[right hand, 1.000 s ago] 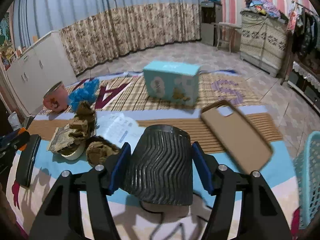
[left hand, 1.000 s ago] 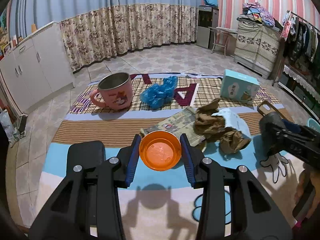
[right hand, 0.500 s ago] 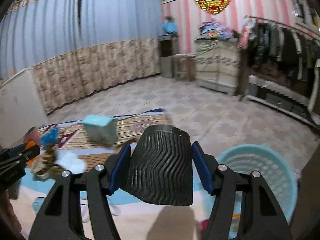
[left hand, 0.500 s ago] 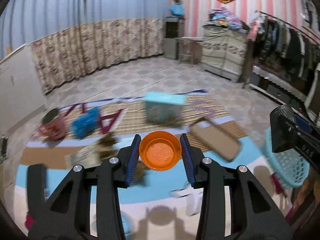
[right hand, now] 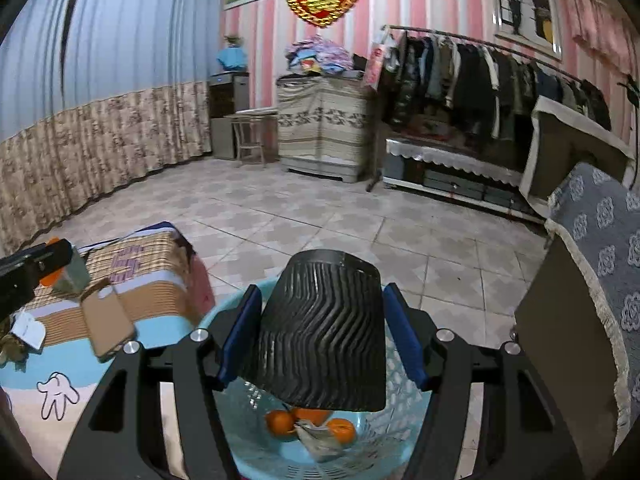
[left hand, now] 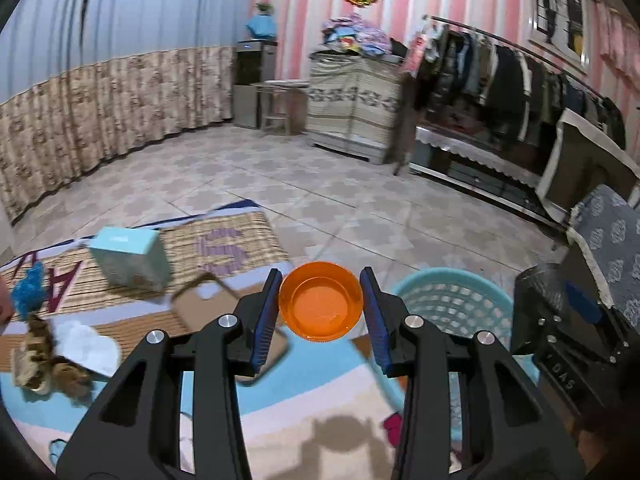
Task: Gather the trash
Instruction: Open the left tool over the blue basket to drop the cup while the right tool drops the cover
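My left gripper (left hand: 320,308) is shut on an orange plastic lid (left hand: 320,306) and holds it in the air just left of a light blue plastic basket (left hand: 452,300). My right gripper (right hand: 320,336) is shut on a black ribbed paper cup (right hand: 320,332), upside down, directly above the basket (right hand: 404,396). Orange peels and a scrap of paper (right hand: 316,432) lie in the basket's bottom. The right gripper with the cup shows at the right edge of the left wrist view (left hand: 560,320).
On the play mat (left hand: 280,392) lie a teal tissue box (left hand: 128,260), a tan phone case (left hand: 224,320), crumpled brown paper (left hand: 44,360), white paper (left hand: 84,344) and a blue bag (left hand: 28,288). A grey covered seat (right hand: 592,272) stands right of the basket.
Both grippers have swung right from the mat's clutter to the blue basket, still holding the lid and the cup. The right one is now over the basket.
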The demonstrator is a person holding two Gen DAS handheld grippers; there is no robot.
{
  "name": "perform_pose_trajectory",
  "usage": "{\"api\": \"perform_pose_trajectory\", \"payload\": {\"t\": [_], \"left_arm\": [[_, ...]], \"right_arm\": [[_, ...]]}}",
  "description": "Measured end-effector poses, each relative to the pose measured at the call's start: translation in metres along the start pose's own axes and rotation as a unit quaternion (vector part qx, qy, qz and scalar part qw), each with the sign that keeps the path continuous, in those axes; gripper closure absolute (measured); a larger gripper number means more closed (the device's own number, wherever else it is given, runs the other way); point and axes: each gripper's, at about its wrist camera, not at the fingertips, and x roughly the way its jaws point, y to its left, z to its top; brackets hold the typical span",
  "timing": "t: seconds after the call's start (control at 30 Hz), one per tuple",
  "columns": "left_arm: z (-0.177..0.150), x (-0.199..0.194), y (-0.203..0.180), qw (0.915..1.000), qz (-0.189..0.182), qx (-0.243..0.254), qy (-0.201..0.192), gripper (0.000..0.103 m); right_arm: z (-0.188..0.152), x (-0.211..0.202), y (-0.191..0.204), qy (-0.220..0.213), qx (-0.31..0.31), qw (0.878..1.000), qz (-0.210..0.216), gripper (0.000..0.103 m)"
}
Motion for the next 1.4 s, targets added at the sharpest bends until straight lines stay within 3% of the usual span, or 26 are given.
{"api": "perform_pose_trajectory", "payload": {"t": [0.3,0.6,1.07,1.1,1.23,1.4], "left_arm": [[-0.030,0.041,-0.033,0.9987,-0.041,-0.002,0.030,0.064],[-0.041,0.062,-0.071,0.9964,-0.062,0.044,0.038,0.064],[-0.051,0.073,-0.098,0.9945,-0.051,0.089,0.020,0.064],[-0.051,0.075,-0.097,0.9947,-0.052,0.086,0.023,0.062],[-0.051,0.073,-0.088,0.9962,-0.032,0.080,0.015,0.035],[-0.048,0.067,-0.078,0.9970,-0.013,0.076,0.007,0.025]], "right_arm": [[-0.012,0.018,-0.025,0.012,0.018,1.000,-0.019,0.041],[-0.020,0.029,-0.045,0.019,0.042,0.999,-0.025,0.041],[-0.028,0.036,-0.049,0.032,0.049,0.998,-0.024,0.041],[-0.029,0.036,-0.048,0.034,0.048,0.998,-0.023,0.041],[-0.030,0.038,-0.047,0.039,0.048,0.998,-0.022,0.041],[-0.033,0.039,-0.046,0.038,0.044,0.998,-0.020,0.041]]}}
